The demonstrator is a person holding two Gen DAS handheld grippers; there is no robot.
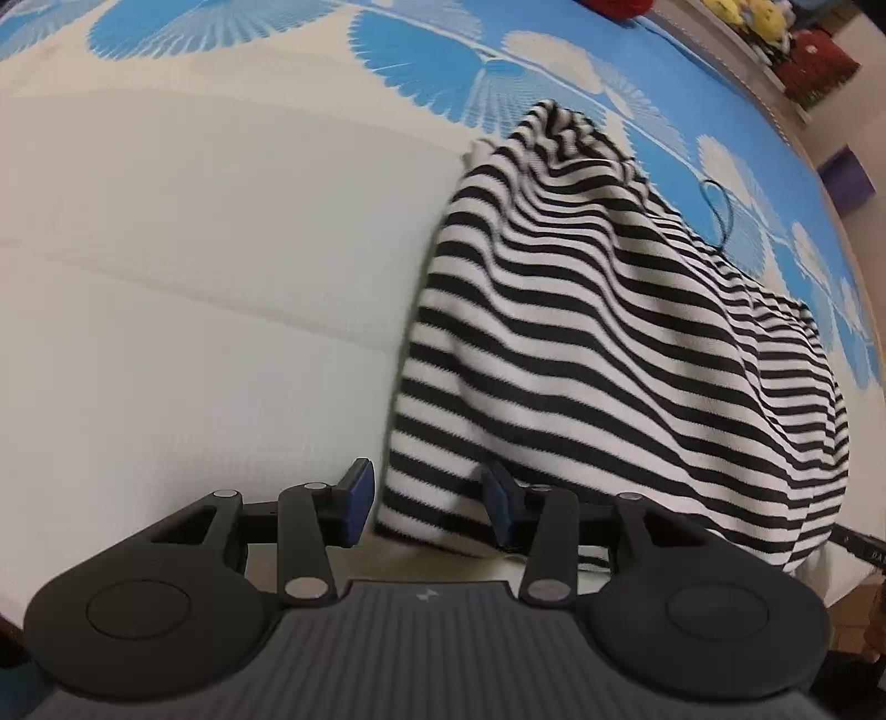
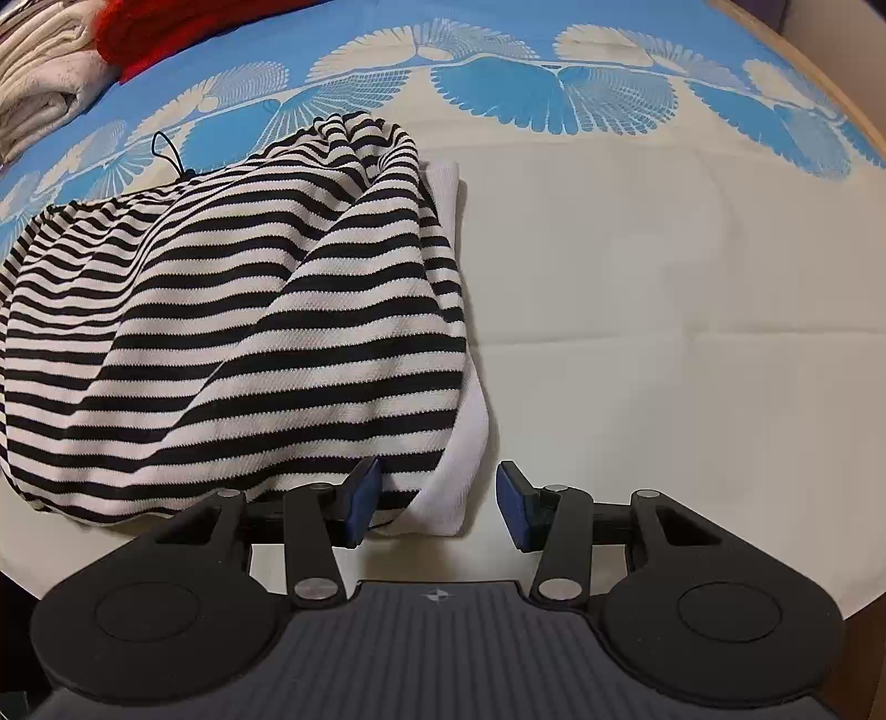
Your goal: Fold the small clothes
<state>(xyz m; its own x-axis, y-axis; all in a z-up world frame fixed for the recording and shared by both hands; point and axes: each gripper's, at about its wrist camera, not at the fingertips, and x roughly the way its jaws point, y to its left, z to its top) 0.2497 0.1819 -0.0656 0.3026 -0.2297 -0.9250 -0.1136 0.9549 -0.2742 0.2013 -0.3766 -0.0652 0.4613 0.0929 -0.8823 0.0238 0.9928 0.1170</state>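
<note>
A black-and-white striped garment (image 1: 598,332) lies bunched on a white cloth over the bed, with a white band along one edge (image 2: 470,410). My left gripper (image 1: 426,507) is open, its jaws straddling the garment's near left corner. My right gripper (image 2: 437,504) is open, its jaws straddling the near end of the white band at the garment's right corner (image 2: 437,498). A thin black cord loop (image 2: 166,152) sticks out from the garment's far side.
The white cloth (image 2: 692,304) lies on a blue sheet with white fan patterns (image 2: 554,94). Folded beige and red clothes (image 2: 66,61) are stacked at the far left of the right wrist view. Yellow and red toys (image 1: 775,33) sit beyond the bed.
</note>
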